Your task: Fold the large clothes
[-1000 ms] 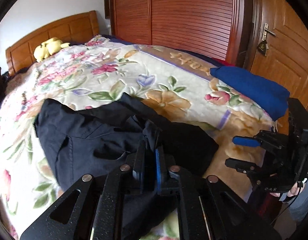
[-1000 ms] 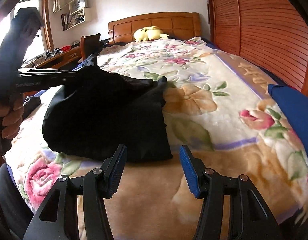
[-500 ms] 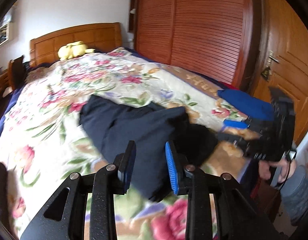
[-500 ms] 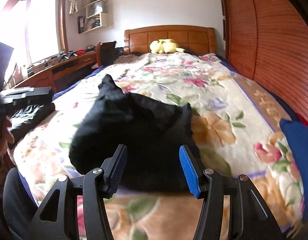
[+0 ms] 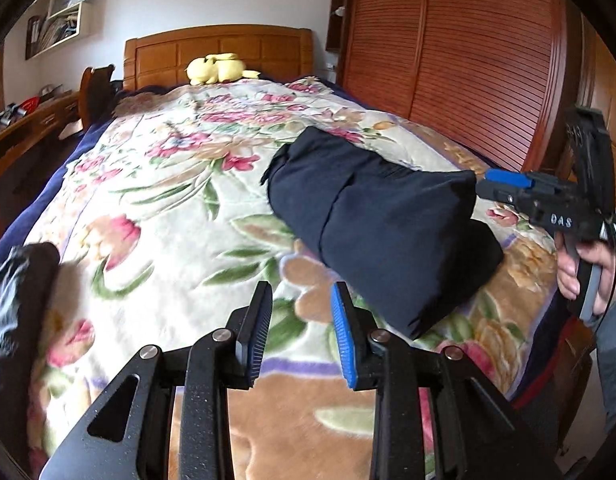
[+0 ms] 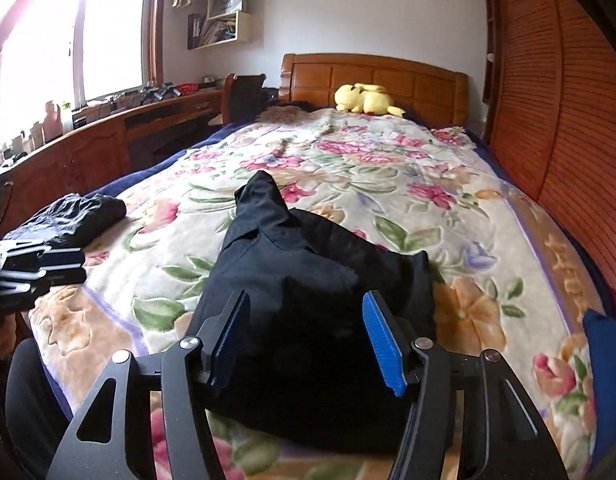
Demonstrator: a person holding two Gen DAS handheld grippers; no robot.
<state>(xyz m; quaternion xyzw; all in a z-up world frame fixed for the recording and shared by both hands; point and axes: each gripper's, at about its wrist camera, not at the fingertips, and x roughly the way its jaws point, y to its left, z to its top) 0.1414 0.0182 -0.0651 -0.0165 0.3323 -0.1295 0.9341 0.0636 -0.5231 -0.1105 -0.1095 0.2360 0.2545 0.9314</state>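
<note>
A dark navy garment (image 5: 380, 224) lies folded in a thick bundle on the floral bedspread (image 5: 168, 200), near the foot of the bed. My left gripper (image 5: 302, 336) is open and empty, above the bedspread just left of the bundle. My right gripper (image 6: 306, 340) is open, its fingers either side of the bundle's near end (image 6: 308, 320), holding nothing. The right gripper also shows in the left wrist view (image 5: 504, 184), at the bundle's right corner. The left gripper shows at the left edge of the right wrist view (image 6: 40, 268).
A second folded dark garment (image 6: 72, 216) lies at the bed's left edge. A blue cloth (image 6: 604, 344) lies at the right edge. A yellow plush toy (image 6: 364, 100) sits by the wooden headboard (image 6: 380, 76). A slatted wardrobe (image 5: 468, 60) stands right, a desk (image 6: 108, 136) left.
My left gripper has let go of the garment, opened and pulled back to the left. The garment has dropped into a folded bundle. My right gripper has moved up over the bundle's near end.
</note>
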